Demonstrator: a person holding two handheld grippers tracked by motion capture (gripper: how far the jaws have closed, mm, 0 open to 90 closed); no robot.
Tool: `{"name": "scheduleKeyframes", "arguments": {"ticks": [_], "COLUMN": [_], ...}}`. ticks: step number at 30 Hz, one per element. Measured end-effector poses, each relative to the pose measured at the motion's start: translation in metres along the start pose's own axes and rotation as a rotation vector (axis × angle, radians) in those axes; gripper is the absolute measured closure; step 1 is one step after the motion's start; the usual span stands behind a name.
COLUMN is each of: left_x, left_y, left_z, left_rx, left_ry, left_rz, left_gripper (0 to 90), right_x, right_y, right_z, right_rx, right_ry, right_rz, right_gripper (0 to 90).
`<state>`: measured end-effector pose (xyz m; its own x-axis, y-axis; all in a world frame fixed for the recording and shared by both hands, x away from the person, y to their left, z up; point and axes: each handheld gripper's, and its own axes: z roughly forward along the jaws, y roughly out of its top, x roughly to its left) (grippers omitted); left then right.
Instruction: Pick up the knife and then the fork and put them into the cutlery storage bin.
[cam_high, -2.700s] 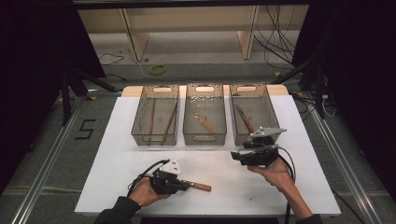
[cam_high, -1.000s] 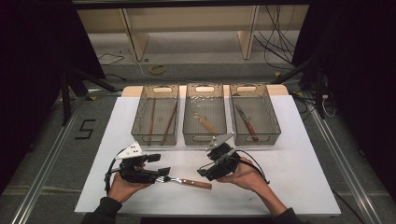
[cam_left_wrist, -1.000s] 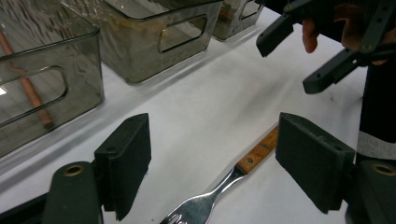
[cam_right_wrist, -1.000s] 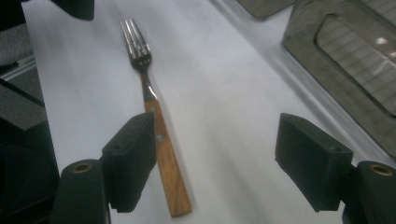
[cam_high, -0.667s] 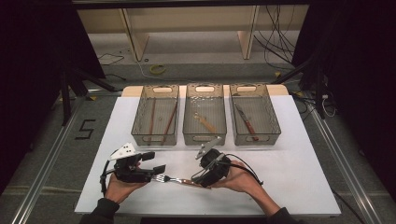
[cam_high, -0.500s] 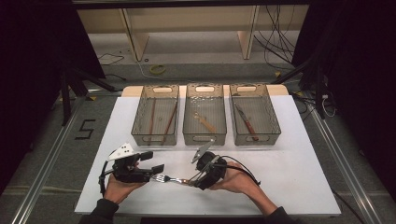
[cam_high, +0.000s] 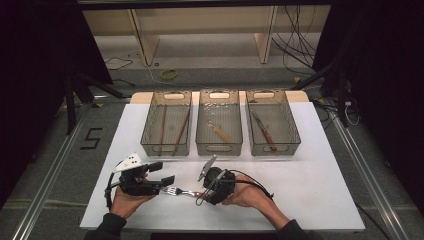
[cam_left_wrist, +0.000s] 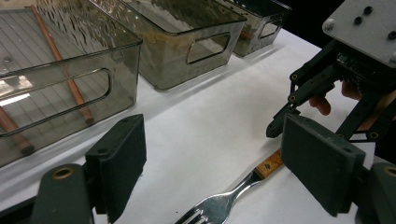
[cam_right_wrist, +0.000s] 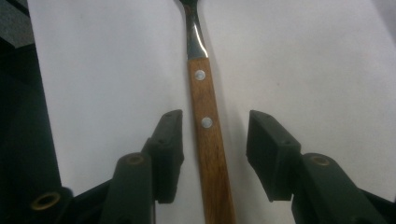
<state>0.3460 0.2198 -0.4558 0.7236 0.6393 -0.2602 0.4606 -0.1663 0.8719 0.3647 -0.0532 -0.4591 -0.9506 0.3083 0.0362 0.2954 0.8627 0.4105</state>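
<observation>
The steel fork with a riveted wooden handle lies flat on the white table top, well in front of the three smoky clear plastic bins. My right gripper straddles the fork's handle; its jaws have just been closing, with the handle between them, but the pads are not yet touching the wood. My left gripper stands spread wide around the fork's tines, not pressing on them.
</observation>
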Motion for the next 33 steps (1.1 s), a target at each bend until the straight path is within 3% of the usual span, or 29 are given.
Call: {"name": "scheduleKeyframes", "arguments": {"ticks": [15, 33], "left_x": [-0.0007, -0.0014], "left_y": [-0.0001, -0.0003], "left_z": [0.0004, 0.0012], "left_rx": [0.003, 0.009], "left_ry": [-0.001, -0.002], "left_rz": [0.0, 0.006], "left_gripper": [21.9, 22.2], "right_x": [0.0034, 0.0102], "right_y": [0.0065, 0.0088], "right_z": [0.0093, 0.0098], "right_rx": [0.055, 0.084], "right_ry": [-0.008, -0.031], "right_rz": [-0.04, -0.093], "right_gripper": [67.8, 75.7]}}
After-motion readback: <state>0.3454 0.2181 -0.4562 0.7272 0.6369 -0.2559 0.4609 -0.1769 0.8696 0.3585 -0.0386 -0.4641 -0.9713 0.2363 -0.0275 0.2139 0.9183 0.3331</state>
